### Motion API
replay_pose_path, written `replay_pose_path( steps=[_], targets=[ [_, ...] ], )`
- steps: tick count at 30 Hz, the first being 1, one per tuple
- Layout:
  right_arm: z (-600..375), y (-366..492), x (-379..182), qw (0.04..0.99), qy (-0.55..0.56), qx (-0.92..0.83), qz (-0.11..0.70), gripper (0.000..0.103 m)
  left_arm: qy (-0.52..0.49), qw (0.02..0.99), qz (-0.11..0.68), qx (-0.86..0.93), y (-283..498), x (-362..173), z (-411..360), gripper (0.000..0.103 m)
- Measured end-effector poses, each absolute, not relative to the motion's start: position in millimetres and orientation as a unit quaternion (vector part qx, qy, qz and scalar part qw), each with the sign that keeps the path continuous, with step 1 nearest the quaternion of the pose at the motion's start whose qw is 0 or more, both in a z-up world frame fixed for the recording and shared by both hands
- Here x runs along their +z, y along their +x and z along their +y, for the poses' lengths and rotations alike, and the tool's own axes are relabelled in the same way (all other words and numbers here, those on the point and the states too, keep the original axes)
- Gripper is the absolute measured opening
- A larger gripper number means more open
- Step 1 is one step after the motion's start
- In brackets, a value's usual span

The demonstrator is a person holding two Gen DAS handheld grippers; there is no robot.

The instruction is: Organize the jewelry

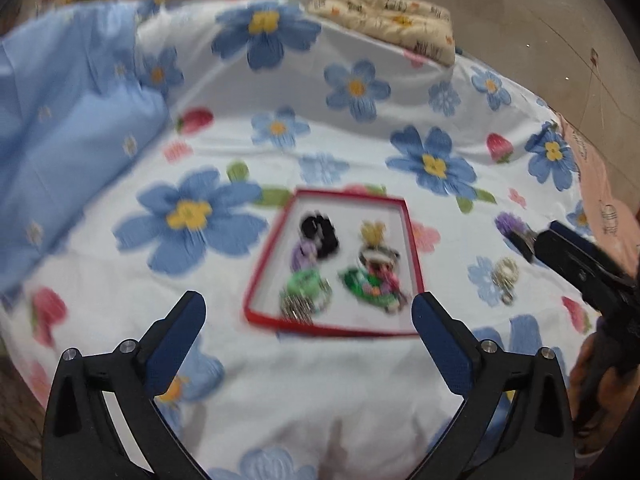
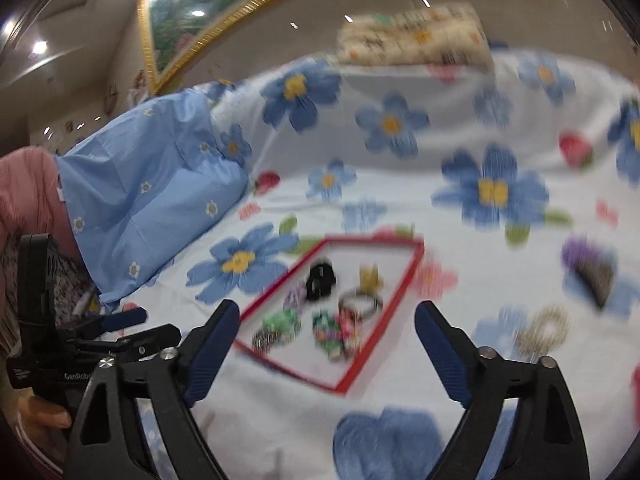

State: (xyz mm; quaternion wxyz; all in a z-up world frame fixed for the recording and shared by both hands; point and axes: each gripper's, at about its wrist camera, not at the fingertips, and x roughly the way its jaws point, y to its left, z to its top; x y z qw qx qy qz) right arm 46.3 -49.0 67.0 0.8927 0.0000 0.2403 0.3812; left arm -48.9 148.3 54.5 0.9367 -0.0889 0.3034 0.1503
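Fingers: left gripper [image 1: 308, 312] and right gripper [image 2: 326, 322] wide, empty | red tray [image 1: 414, 256] held blurred trinkets, possibly hair ties

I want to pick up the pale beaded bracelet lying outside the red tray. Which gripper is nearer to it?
Right. The right gripper has the beaded bracelet just beyond its right finger. The left gripper sits on the far side of the red tray from it. Both are open and empty.
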Motion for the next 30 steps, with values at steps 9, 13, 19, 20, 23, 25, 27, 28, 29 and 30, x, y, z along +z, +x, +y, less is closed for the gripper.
replay_pose_path(
  steps=[9,13,19,20,23,25,27,28,29,30],
  targets=[
    [-41,44,24,0.894,-0.01,0.359,0.268,0.103,-0.111,0.922,0.326,0.175,-46,13,161,0.103],
    [-37,42,-6,0.89,-0.025,0.349,0.291,0.103,-0.113,0.917,0.335,0.183,-48,-5,160,0.103],
    [-38,39,-27,0.887,-0.024,0.344,0.308,0.103,-0.105,0.921,0.325,0.187,-56,-16,156,0.103],
    [-39,38,-28,0.887,-0.023,0.344,0.308,0.103,-0.099,0.922,0.323,0.188,-57,-17,155,0.103],
    [-42,36,-31,0.888,-0.02,0.341,0.307,0.103,-0.094,0.923,0.324,0.184,-59,-20,152,0.103],
    [-43,36,-31,0.889,-0.02,0.339,0.306,0.103,-0.092,0.924,0.323,0.183,-60,-22,149,0.103],
    [-44,36,-31,0.89,-0.017,0.337,0.306,0.103,-0.085,0.925,0.321,0.184,-61,-22,147,0.103],
    [-45,37,-30,0.891,-0.016,0.337,0.305,0.103,-0.082,0.926,0.32,0.185,-62,-21,146,0.103],
    [-45,37,-30,0.891,-0.017,0.336,0.304,0.103,-0.081,0.926,0.32,0.185,-62,-21,146,0.103],
    [-45,37,-30,0.892,-0.017,0.335,0.303,0.103,-0.081,0.926,0.319,0.183,-62,-20,145,0.103]
  ],
)
